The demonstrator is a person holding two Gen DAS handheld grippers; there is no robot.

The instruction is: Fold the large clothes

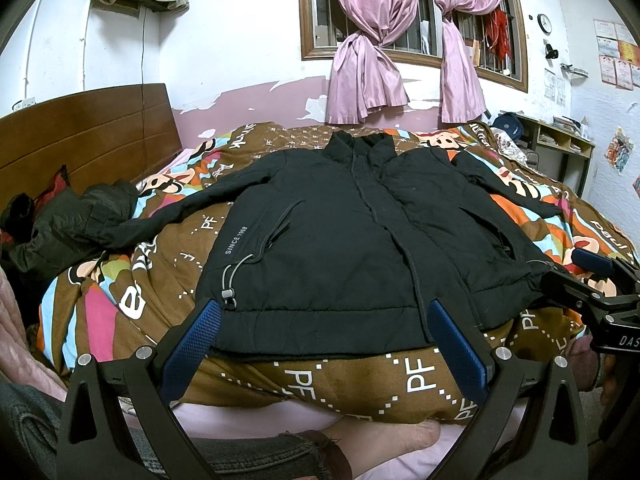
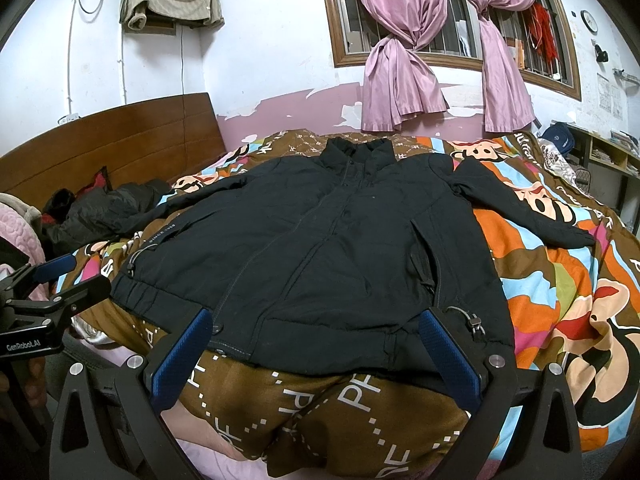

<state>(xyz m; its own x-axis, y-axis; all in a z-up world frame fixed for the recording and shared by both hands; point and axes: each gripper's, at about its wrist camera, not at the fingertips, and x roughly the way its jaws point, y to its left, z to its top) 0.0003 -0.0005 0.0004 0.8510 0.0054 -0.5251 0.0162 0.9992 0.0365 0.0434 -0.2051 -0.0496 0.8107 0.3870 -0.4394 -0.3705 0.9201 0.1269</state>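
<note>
Because the black jacket (image 1: 344,232) lies front-up and spread flat on the patterned quilt (image 1: 160,248), sleeves out, you hold the left gripper (image 1: 324,320) and right gripper (image 2: 316,332) wide apart at its hem, empty, likely ready to pinch.

We see a black jacket (image 2: 320,248) spread flat, front up, on the patterned quilt (image 2: 540,280). Our right tool (image 2: 318,354) gapes wide at its hem; our left tool (image 2: 60,276) sits far left.
</note>
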